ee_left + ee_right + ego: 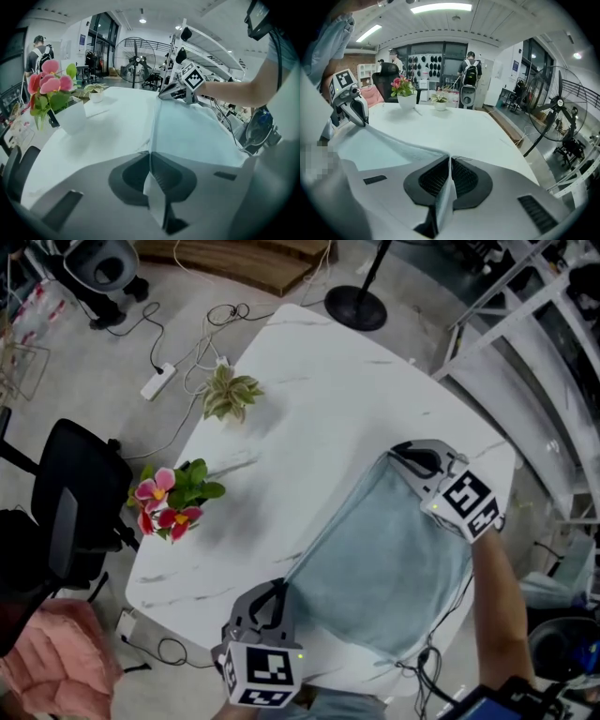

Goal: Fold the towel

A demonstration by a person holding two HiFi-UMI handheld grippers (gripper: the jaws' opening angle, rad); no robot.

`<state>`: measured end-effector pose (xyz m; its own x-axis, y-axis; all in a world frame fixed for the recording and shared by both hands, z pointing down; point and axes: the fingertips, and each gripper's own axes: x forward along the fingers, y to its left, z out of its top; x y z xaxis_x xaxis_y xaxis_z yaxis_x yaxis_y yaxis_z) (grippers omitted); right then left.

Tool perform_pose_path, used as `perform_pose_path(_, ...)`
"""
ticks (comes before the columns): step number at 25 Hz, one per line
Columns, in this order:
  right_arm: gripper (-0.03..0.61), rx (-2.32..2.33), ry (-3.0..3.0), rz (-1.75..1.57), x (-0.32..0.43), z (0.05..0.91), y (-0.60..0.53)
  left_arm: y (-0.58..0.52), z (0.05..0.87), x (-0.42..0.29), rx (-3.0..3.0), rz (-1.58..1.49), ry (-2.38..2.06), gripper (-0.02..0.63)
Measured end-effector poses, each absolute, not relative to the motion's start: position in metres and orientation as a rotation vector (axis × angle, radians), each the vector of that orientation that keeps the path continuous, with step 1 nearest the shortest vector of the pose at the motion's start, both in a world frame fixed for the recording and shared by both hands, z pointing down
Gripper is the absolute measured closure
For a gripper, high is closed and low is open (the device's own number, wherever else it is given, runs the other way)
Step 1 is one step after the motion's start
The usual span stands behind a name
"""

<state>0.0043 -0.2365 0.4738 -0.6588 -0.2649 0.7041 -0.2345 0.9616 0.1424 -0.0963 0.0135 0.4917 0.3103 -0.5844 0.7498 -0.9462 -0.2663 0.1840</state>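
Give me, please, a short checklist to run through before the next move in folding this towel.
1. Grip of the left gripper on a corner of the towel: jaws shut on the cloth, ok.
2. Grip of the right gripper on the other corner: jaws shut on the cloth, ok.
3. Edge between the two grippers: runs fairly straight, ok.
4. Bare table beyond the held edge: ok.
5. The pink flowers and the small plant: both stand apart from the towel, ok.
6. The towel's near edge lying flat on the table: cannot tell.
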Motion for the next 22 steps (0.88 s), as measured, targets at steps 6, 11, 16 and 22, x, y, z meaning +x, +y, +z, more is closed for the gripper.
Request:
perform_pose_path(6, 0.543, 0.321, -2.291, -0.052, -0.001, 0.499, -0.242, 0.01, 0.504, -0.099, 1.93, 0.763, -1.338, 0.592)
perform_pose_path(11, 0.545, 0.33, -2.335, -0.014, 0.0, 0.503, -0.244, 0.01, 0.508, -0.099, 1.928, 0.759, -1.332, 0.592)
perform_pose_path(16, 0.371, 0.341, -2.483, 0.233, 0.002, 0.468, -0.249, 0.004, 0.487, -0.112, 1.945, 0.754, -1.395, 0.511)
perform_pose_path(22, 0.396, 0.558, -2.752, 0.3, 0.04, 0.36, -0.275, -0.002, 0.436, -0.129, 1.974, 0.703, -1.515, 0.451)
